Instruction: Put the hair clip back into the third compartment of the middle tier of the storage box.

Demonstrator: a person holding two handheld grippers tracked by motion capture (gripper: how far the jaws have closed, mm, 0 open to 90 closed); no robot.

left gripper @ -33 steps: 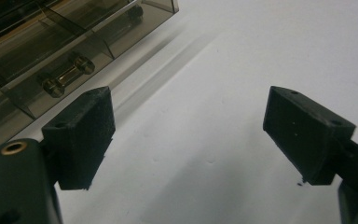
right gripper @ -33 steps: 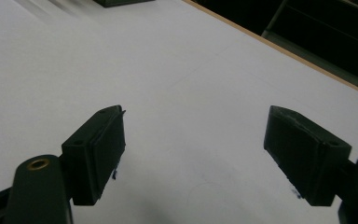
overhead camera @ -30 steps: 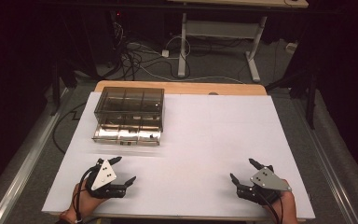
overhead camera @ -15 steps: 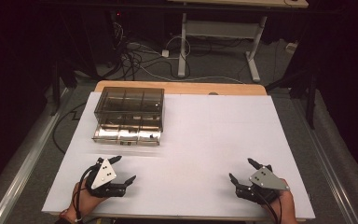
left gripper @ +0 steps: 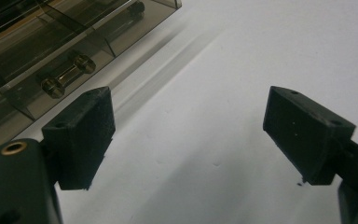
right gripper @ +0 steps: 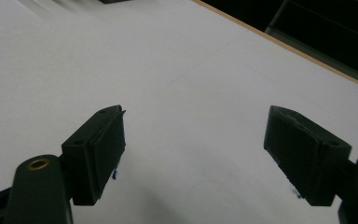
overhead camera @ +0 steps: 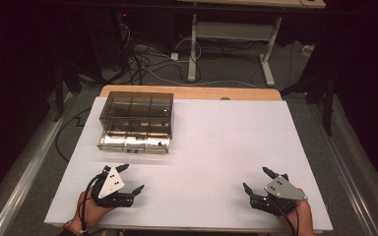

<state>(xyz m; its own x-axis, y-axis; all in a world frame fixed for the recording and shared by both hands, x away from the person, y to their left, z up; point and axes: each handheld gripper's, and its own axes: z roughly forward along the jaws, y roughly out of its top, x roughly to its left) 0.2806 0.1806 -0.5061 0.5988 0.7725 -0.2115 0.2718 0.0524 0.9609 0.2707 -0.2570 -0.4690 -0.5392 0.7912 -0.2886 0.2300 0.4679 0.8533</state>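
A smoky clear plastic drawer box point(overhead camera: 136, 120) stands at the back left of the white table point(overhead camera: 226, 137). Its drawer fronts face me, and small metal handles show on them point(left gripper: 67, 74). My left gripper point(overhead camera: 130, 178) rests near the front left edge, a short way in front of the box, open with nothing between its jaws point(left gripper: 189, 133). My right gripper point(overhead camera: 258, 179) rests near the front right edge, open and empty over bare table point(right gripper: 193, 154). A hand holds each one.
The wooden table edge point(overhead camera: 192, 92) shows behind the white sheet. Beyond it are a desk frame point(overhead camera: 226, 34) and loose cables point(overhead camera: 147, 56) on the dark floor. A metal rail point(overhead camera: 24, 172) runs along the left side.
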